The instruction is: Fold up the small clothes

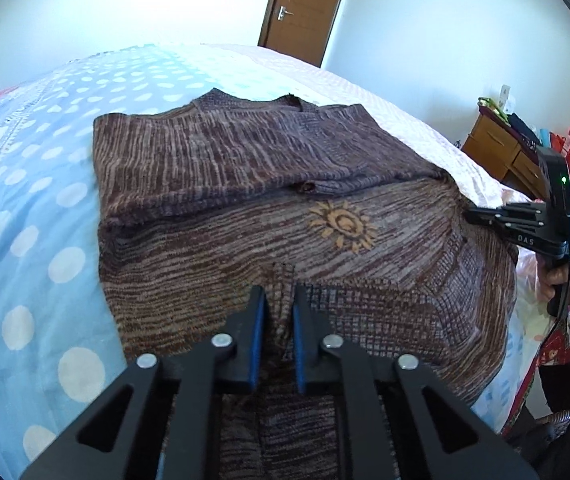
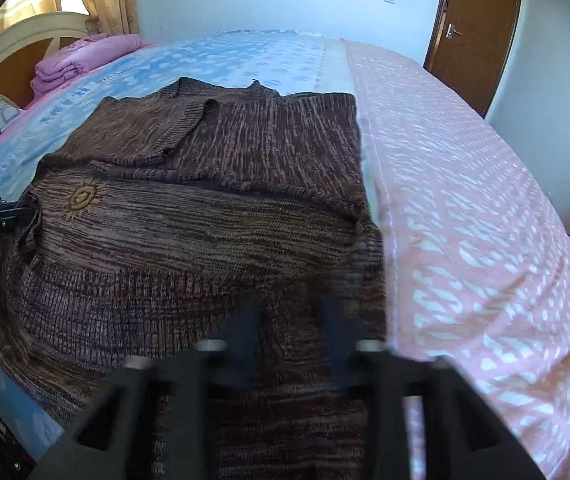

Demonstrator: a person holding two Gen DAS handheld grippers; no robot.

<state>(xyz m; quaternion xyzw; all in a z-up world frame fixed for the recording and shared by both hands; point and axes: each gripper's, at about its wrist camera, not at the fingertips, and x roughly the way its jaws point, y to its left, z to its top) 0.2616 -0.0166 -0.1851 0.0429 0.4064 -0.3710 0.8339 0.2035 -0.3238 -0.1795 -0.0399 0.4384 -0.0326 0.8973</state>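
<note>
A brown striped knit sweater (image 1: 269, 208) with a yellow sun patch (image 1: 343, 226) lies partly folded on the bed; it also shows in the right wrist view (image 2: 213, 216). My left gripper (image 1: 279, 300) is shut on a pinched ridge of the sweater's near hem. My right gripper (image 2: 291, 316) hovers blurred over the near right part of the sweater, jaws apart with knit between them; in the left wrist view (image 1: 469, 214) its tips touch the sweater's right edge.
The bed has a blue dotted sheet (image 1: 37, 184) and a pink patterned sheet (image 2: 465, 208). Folded pink bedding (image 2: 81, 60) lies by the headboard. A wooden door (image 2: 473, 32) and a cluttered wooden dresser (image 1: 501, 144) stand beyond the bed.
</note>
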